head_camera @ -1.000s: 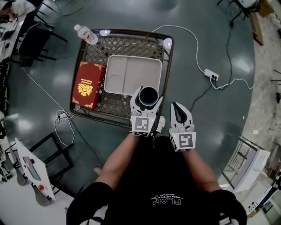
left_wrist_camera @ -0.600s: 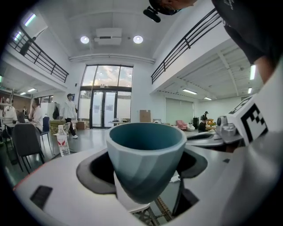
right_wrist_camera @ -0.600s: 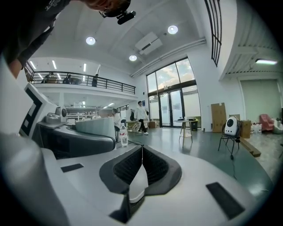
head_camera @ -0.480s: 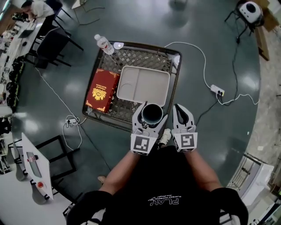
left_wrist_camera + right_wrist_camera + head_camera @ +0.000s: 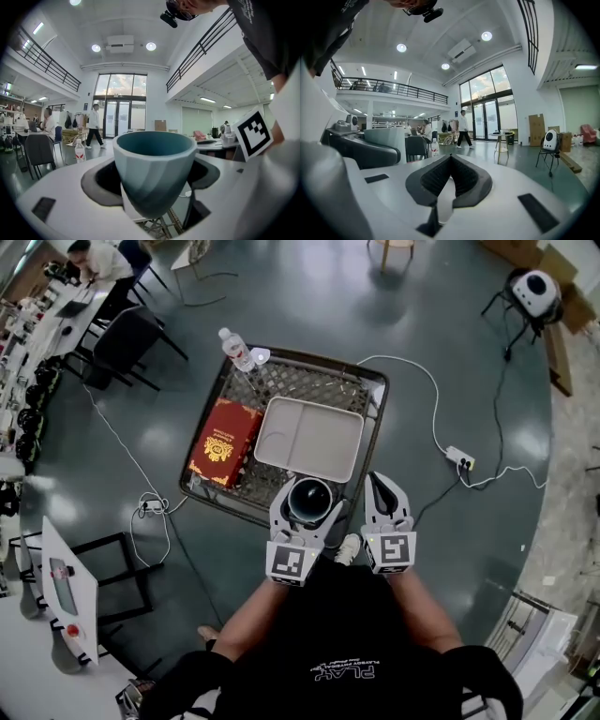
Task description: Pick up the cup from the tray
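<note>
Mesh-top table is seen from above on a dark grey floor. A white 2-compartment tray is laid flat on it, w/ a red book just beside it at 9 o'clock. A water bottle is seen at 11 o'clock of the tray, by the table's far corner; whether it is on the table or the floor can't be told. A power strip is laid on the floor at 3 o'clock of the table, well apart. Dark chairs and a seated person are seen at 10 o'clock, and a white device on a stand at 1 o'clock.

The cup is clamped in the L tongs at 6 o'clock of the tray, over the table's near edge. The jaws are spread only to the cup's width and pressed on its sides. In the left gripper view the tray and mesh are seen below the cup's base, so it is held clear of the tray. The cup is kept upright: mouth up, narrow base down, long axis vertical.

The R tongs is held at 3 o'clock of the cup, near but apart; its jaws are brought fully together w/ nothing gripped.
</note>
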Demonstrator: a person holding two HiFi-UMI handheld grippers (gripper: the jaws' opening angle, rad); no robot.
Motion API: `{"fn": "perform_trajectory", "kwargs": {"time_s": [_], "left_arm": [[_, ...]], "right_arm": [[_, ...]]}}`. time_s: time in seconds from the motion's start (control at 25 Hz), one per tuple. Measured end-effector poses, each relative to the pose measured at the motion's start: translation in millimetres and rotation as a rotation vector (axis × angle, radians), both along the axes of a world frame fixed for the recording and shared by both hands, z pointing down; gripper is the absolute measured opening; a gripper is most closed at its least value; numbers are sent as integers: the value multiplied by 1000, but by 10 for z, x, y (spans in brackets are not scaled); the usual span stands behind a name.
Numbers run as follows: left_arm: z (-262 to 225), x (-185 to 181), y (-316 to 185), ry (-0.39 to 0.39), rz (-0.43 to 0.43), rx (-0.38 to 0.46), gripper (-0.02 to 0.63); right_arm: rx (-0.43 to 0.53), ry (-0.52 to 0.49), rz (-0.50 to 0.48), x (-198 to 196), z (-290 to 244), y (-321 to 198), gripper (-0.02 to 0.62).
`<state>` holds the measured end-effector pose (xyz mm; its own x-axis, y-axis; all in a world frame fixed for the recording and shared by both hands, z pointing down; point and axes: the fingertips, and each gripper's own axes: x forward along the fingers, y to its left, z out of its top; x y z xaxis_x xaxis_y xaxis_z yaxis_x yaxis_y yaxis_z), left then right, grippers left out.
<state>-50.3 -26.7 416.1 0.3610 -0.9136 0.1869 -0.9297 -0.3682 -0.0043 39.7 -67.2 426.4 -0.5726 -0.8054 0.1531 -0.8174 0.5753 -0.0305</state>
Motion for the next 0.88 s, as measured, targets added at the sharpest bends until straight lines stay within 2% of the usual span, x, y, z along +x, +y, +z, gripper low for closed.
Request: {"fn": "perform_trajectory", "kwargs": {"time_s": [0.36,0.88], "left_arm": [[-49,-38,-39,31,-25,20,394],[35,-84,-160,17,-24,8,395]], "right_arm": [[29,0,-16,-71,-107,60,9],[39,17,-1,-48,-102,-37,9]]}}
